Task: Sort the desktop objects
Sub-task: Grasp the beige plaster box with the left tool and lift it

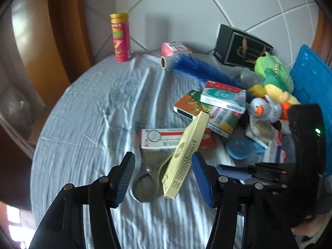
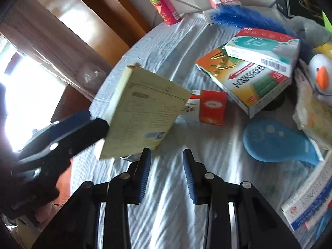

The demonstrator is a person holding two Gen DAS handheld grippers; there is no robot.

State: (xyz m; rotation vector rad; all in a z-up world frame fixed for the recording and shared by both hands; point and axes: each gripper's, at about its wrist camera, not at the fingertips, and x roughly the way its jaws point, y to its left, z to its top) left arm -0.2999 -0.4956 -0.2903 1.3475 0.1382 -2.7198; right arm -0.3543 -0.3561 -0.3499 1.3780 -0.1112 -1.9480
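Nearest us in the left wrist view, the left gripper (image 1: 163,155) stands open, its ribbed blue pads wide apart. Between them a slim, pale yellow card box (image 1: 186,149) tilts on end. It leans on the pad at lower right of centre and is clear of the other pad. Under it we see the grey loop handles of scissors (image 1: 145,184), lying on the crumpled pale blue cloth (image 1: 83,124) that covers the round bench.

In the right wrist view the right gripper (image 2: 167,152) is at bottom centre. Its pads are slightly parted with only cloth between them, and the yellow box is just up and left of its tips.

Just past the box lies a red and white carton (image 1: 159,139). To the right of that is a smooth blue teardrop shape (image 2: 274,141). Further on, two printed cartons (image 2: 249,83) are stacked askew. Beyond them are a fluffy blue duster (image 1: 197,68), soft plush toys (image 1: 274,72), a black box (image 1: 242,45) and, at upper left, an upright pink and yellow tube (image 1: 121,37).
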